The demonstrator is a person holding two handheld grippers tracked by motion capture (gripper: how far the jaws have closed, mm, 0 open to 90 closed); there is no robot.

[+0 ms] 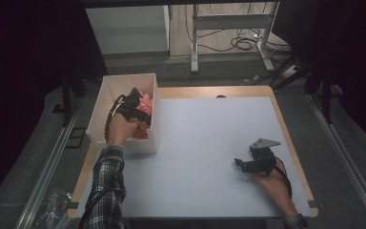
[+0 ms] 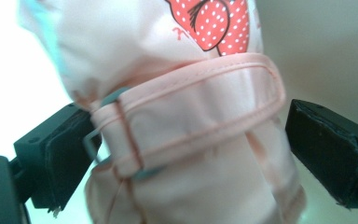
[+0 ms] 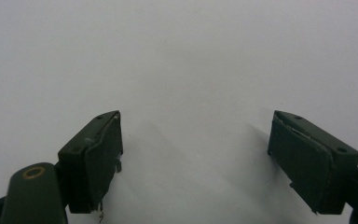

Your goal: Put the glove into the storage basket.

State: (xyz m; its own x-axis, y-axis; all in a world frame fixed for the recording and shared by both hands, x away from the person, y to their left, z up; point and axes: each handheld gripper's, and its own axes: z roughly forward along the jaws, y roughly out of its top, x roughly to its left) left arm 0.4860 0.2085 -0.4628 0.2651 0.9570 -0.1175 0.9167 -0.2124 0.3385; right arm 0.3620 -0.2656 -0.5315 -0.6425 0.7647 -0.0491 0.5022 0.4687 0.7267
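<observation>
Your left gripper [image 1: 140, 102], fingers wide, has the pink pouch [image 2: 186, 140] loose between them inside the white box [image 1: 106, 95]: drop-off looks done. Right gripper [image 1: 242, 163] idles wide, empty.

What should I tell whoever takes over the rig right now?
Left gripper: open inside the white box, jaws either side of the pink strapped bundle; the right jaw stands clear of it, and whether the left one touches is unclear.
Right gripper: open and empty, low over the white table.
Done: the bundle appears released in the box.
Left: probably lift the left gripper clear of the box.
</observation>
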